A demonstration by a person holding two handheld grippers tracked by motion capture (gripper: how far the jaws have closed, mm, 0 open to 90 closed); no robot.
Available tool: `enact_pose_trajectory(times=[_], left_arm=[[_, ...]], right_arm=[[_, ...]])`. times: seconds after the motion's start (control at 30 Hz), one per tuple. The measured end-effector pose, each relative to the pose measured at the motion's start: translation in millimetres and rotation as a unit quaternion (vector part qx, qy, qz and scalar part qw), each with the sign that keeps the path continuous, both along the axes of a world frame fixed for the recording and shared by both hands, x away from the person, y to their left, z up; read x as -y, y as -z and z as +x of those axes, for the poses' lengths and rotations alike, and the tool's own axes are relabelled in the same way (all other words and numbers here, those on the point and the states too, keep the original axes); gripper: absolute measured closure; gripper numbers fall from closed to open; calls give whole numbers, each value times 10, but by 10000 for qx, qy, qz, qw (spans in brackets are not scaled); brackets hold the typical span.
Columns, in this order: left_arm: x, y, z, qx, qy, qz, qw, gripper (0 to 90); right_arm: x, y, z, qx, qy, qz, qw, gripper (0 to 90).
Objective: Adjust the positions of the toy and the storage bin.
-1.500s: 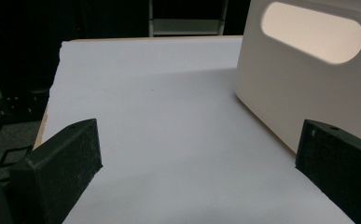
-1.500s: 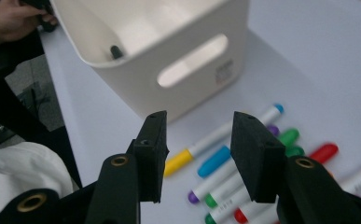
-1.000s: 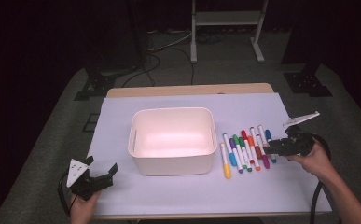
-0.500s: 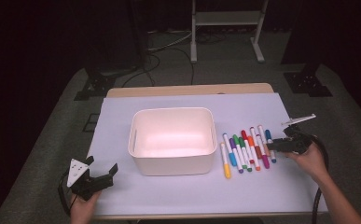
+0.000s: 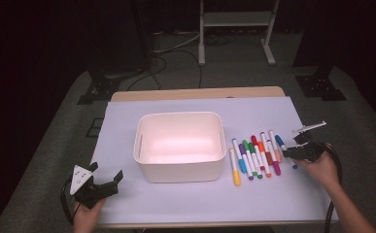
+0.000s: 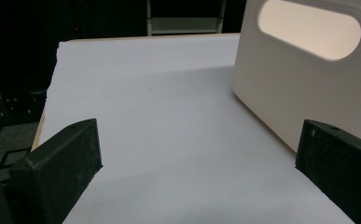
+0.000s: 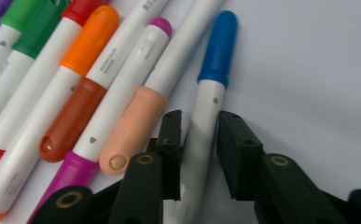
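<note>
Since the earlier frames the right gripper (image 5: 297, 154) had sunk onto the row of markers (image 5: 256, 155) at right of centre, its jaws just closing around the blue-capped marker (image 7: 205, 116), which lay flat at the row's outer edge. The right gripper view showed the pads hugging its white barrel, so the pick-up looked begun. The left gripper (image 5: 102, 184) rested wide open, holding nothing, at lower left. Its view showed the white bin (image 6: 308, 88) and its handle slot.

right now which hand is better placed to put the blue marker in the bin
Right: the right gripper has just closed around the blue marker. The left gripper sits open beyond the white bin.
</note>
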State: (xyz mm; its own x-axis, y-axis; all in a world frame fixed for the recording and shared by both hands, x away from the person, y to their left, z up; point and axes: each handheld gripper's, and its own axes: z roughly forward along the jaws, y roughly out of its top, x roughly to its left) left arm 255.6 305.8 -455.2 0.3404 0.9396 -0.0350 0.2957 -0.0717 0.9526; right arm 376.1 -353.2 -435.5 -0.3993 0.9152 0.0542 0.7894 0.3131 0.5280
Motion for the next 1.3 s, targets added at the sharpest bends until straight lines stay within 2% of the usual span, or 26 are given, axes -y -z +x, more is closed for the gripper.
enact_pose_trajectory(times=[0.13,0.3,0.47,0.6,0.7,0.87,1.07,1.13,1.3], left_arm=[[1,0,-1,-1,4,9,10000,0],[0,0,0,2,-3,8,10000,0],[3,-1,2,-16,-6,26,10000,0],[6,-1,0,-19,-5,43,10000,0],[7,-2,-2,-12,-4,43,10000,0],[8,-1,-1,-10,-1,47,10000,0],[6,-2,-4,-1,6,47,10000,0],[7,-1,-2,-9,5,40,10000,0],[7,-2,-5,6,18,41,10000,0]], right_arm=[[30,-4,-23,-32,101,2,9999,752],[73,-18,-54,-140,202,155,9996,758],[124,-69,-154,-157,159,444,9988,758],[97,-187,-268,-64,44,690,9976,758],[51,-301,-343,27,-147,929,9956,758],[-106,-513,-447,142,-540,1132,9920,758],[-322,-792,-514,246,-982,1378,9853,758],[-392,-895,-524,272,-1124,1496,9820,758],[-606,-1195,-536,468,-1492,1426,9773,758]])
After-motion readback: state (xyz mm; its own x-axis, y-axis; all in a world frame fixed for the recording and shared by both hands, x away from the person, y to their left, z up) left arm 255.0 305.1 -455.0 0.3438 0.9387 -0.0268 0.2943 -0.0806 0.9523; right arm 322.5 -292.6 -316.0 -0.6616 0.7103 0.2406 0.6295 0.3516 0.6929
